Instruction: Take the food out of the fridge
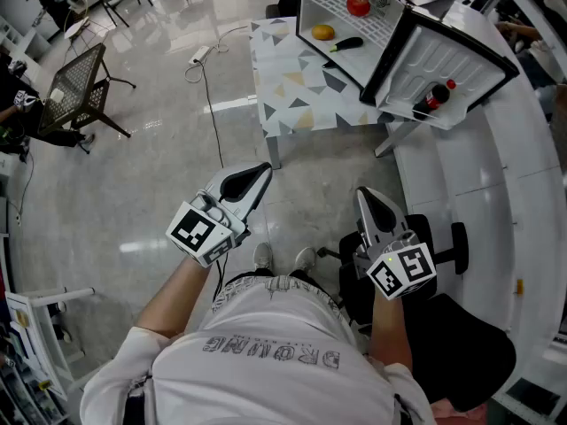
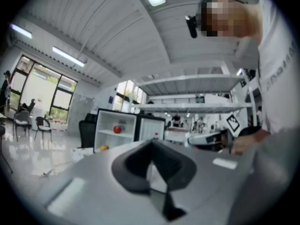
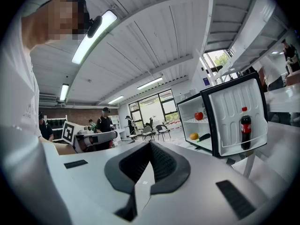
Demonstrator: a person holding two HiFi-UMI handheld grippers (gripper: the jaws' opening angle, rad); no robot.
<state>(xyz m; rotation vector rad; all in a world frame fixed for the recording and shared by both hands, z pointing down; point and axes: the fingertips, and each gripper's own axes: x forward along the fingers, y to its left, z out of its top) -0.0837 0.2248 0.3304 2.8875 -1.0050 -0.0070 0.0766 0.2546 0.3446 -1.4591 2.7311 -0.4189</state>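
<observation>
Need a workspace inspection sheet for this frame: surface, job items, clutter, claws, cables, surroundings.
Surface: patterned table carries the open fridge.
Job's things: red fruit on the shelf; orange fruit and dark long vegetable below it; cola bottle in the door rack.
Clutter: nothing seen.
Claws: left claw and right claw both shut, empty, near the person's body, short of the fridge.
Cables: cable runs over the floor from a power strip beside the table.
Surroundings: mesh chair at left, white curved counter at right.
</observation>
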